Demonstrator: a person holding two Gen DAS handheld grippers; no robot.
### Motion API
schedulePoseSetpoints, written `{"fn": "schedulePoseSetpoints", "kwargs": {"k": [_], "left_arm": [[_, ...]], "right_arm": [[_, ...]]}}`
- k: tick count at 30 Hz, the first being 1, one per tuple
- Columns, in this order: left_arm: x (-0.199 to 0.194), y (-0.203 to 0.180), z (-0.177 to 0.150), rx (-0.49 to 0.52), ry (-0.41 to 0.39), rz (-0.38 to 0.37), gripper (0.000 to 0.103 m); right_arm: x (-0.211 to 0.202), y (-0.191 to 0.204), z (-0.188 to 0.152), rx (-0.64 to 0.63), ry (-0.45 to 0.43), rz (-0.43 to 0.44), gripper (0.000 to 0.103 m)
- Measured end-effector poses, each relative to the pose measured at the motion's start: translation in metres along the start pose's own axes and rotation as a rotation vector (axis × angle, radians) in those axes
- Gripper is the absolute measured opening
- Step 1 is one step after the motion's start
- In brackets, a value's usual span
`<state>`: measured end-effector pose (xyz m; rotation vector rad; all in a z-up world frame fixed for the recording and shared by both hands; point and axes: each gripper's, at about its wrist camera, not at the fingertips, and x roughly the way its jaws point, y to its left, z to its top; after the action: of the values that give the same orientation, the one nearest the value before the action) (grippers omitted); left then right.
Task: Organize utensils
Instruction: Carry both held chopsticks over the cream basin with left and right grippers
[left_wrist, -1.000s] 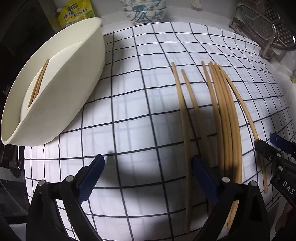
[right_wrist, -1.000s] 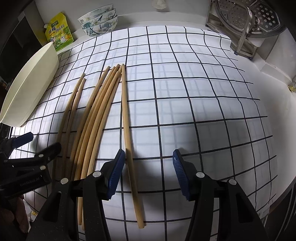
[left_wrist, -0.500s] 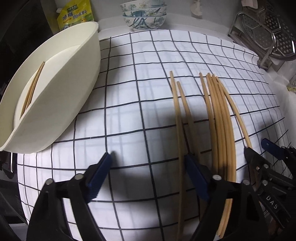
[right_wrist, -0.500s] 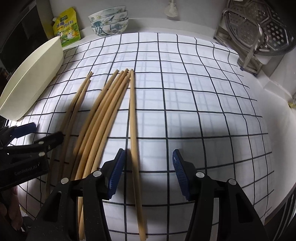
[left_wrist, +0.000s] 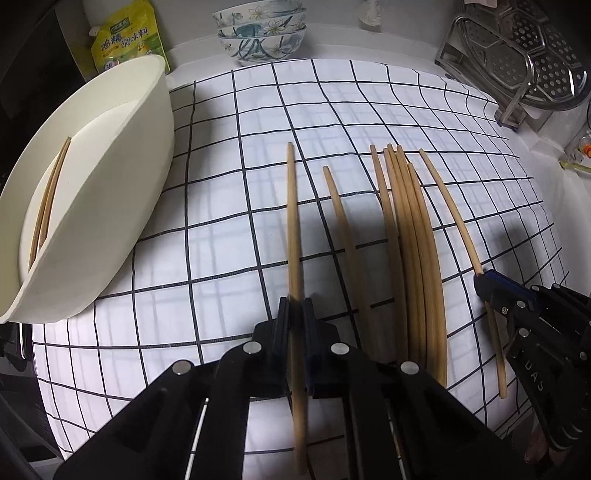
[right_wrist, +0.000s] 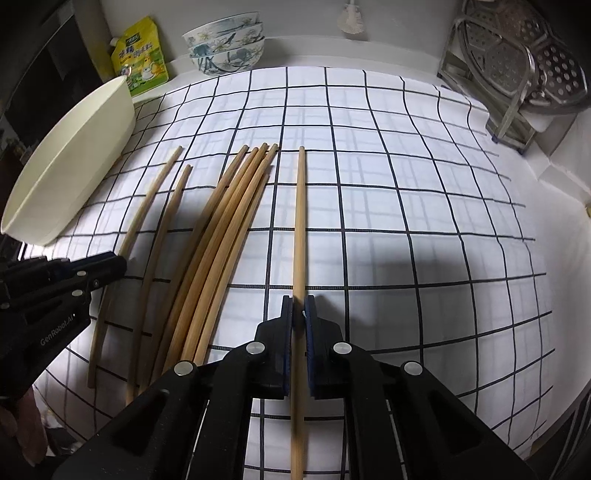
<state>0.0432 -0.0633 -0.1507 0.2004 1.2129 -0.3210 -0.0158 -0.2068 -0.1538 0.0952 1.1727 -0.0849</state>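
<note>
Several wooden chopsticks lie on a checked cloth (left_wrist: 229, 206). My left gripper (left_wrist: 295, 306) is shut on the leftmost chopstick (left_wrist: 293, 221). My right gripper (right_wrist: 299, 304) is shut on the rightmost chopstick (right_wrist: 300, 221). A single chopstick (left_wrist: 343, 229) and a bundle of several chopsticks (left_wrist: 410, 236) lie between them; the bundle also shows in the right wrist view (right_wrist: 229, 225). A cream oval bin (left_wrist: 110, 206) at the left holds two chopsticks (left_wrist: 50, 199). Each gripper shows in the other's view: the right one (left_wrist: 484, 278) and the left one (right_wrist: 118, 264).
Stacked patterned bowls (left_wrist: 260, 29) and a yellow seasoning pouch (left_wrist: 123, 35) stand at the back. A metal rack with steamer trays (left_wrist: 524, 59) stands at the back right. The counter edge runs along the right side.
Both grippers have closed, each on a chopstick. The left one took the leftmost stick, the right one the rightmost stick. Both cameras have moved slightly back.
</note>
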Motion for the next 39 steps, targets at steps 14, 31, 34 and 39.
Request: {"fn": "schedulePoseSetpoints", "kwargs": {"k": [14,31,34,39], "left_arm": [[-0.052,0.02,0.011,-0.003,-0.086,-0.054,0.007],[-0.11,0.13,0.032,-0.178,-0.24,0.016,0.007],[-0.111,0.159,0.036,-0.21,-0.246,0.04,0.007],[-0.11,0.199,0.047,-0.248,-0.252,0.059,0.007]], "right_arm": [[-0.049,0.009,0.029,0.032,-0.078,0.063,0.006],[-0.06,0.12,0.105,-0.105,-0.164,0.221,0.006],[-0.056,0.151,0.122,-0.14,-0.172,0.253,0.006],[-0.045,0.195,0.146,-0.173,-0.169,0.304,0.006]]}}
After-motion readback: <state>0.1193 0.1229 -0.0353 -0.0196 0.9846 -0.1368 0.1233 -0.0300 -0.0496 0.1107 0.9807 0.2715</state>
